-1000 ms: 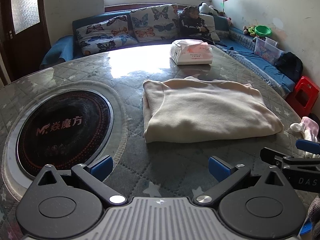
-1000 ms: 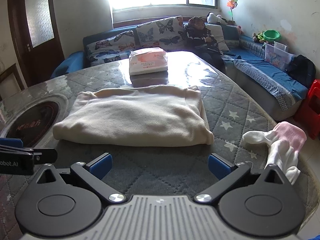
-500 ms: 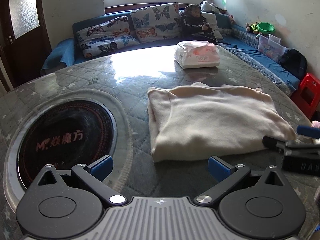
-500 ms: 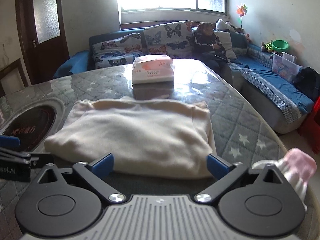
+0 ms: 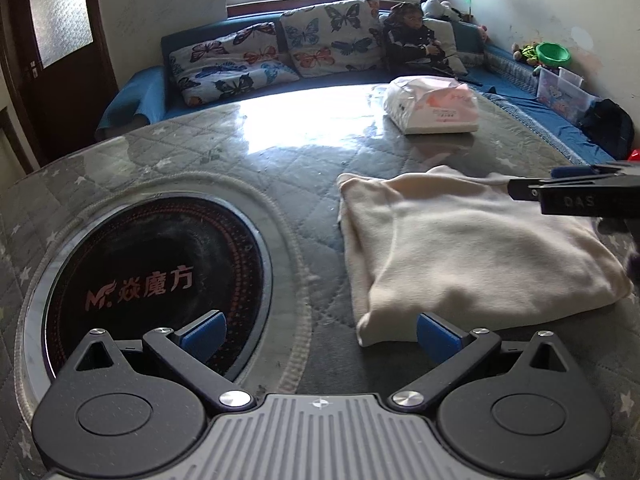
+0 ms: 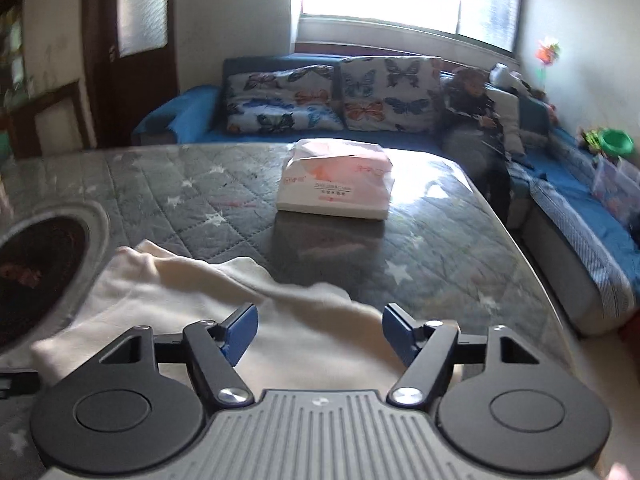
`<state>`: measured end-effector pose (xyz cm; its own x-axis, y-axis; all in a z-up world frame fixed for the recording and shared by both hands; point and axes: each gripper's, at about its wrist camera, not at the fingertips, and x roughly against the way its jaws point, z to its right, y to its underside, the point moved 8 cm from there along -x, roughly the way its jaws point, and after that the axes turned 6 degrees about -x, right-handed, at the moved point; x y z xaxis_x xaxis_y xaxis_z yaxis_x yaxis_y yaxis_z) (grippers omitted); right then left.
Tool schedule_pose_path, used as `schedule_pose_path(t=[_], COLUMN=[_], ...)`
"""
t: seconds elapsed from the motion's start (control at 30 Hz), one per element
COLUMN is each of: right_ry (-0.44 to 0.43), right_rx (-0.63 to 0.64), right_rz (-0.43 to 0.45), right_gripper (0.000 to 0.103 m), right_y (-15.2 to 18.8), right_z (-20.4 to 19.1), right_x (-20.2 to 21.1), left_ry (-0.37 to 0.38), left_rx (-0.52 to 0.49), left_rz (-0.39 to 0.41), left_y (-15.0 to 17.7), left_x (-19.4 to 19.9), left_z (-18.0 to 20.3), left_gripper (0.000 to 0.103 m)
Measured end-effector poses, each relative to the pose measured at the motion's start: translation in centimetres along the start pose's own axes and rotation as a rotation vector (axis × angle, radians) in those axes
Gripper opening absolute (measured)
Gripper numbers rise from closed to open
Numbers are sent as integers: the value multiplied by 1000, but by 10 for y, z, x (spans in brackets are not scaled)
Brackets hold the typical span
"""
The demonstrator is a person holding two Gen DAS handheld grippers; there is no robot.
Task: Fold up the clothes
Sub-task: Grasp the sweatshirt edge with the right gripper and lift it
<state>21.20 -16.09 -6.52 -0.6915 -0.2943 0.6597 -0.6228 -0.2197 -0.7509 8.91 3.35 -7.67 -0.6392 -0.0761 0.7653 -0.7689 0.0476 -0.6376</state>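
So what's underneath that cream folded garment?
The cream garment lies flat on the grey quilted, star-patterned table cover, which shows on all sides of it. Whether anything lies hidden beneath the garment can't be seen.

You have one folded cream garment [image 5: 472,248], one tissue pack [image 5: 434,110], one round black cooktop [image 5: 152,276] set in the table, two butterfly cushions [image 5: 288,52] and two grippers.

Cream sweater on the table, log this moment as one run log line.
cream sweater: folded, flat on table | left hand-held gripper: open, empty, at near-left corner | right hand-held gripper: over sweater, jaws just narrowing, not gripping
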Motion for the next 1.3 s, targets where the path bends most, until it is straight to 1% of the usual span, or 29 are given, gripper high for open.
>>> schedule_pose_path(t=[0.03,0.1,0.17,0.23,0.27,0.33,0.4,0.43,0.47,0.5,0.57,0.7,0.83,0.93,1.13,1.2,1.3], right_ry=[-4,-11,-6,-20,-31,-55,-71,-78,-86,-94,-98,-94,-126,-166,-235,-254,-284], right_rx=[14,29,38,37,29,12,3,0,-4,-7,-5,10,22,46,133,153,189], right_rz=[-8,-28,-39,-58,-68,-88,-92,-89,-87,-84,-69,-10,63,114,167,164,130], right_gripper=[66,61,60,59,55,51,42,34,23,16,11,9,9,9,8,8,8], right_y=[-1,-2,-3,-3,-3,-3,-3,-3,-4,-5,-6,-10,-12,-8,23,40,68], right_z=[-1,-1,1,2,3,5,5,5,5,4,2,-3,-11,-20,-43,-50,-60], right_x=[-6,-18,-26,-33,-36,-40,-40,-38,-36,-33,-26,-3,36,74,143,161,179], left_ry=[-1,-5,-6,-6,-6,-6,-5,-5,-6,-8,-11,-15,-26,-32,-44,-45,-28], left_rx=[1,4,8,13,16,22,28,30,33,35,42,46,63,79,88,87,86], left_rz=[-2,-6,-10,-14,-16,-20,-22,-24,-25,-27,-28,-10,4,18,53,64,82], left_y=[0,0,0,1,2,3,4,4,5,5,6,6,6,4,-3,-5,-9], left_x=[-1,-3,-5,-7,-7,-8,-8,-8,-8,-8,-6,1,9,16,31,35,42], left_z=[-1,-4,-6,-8,-9,-10,-12,-12,-12,-13,-14,-17,-25,-31,-38,-38,-34], left_gripper=[103,103,103,103,103,103,103,103,103,103,103,103,103,103,103,103,103])
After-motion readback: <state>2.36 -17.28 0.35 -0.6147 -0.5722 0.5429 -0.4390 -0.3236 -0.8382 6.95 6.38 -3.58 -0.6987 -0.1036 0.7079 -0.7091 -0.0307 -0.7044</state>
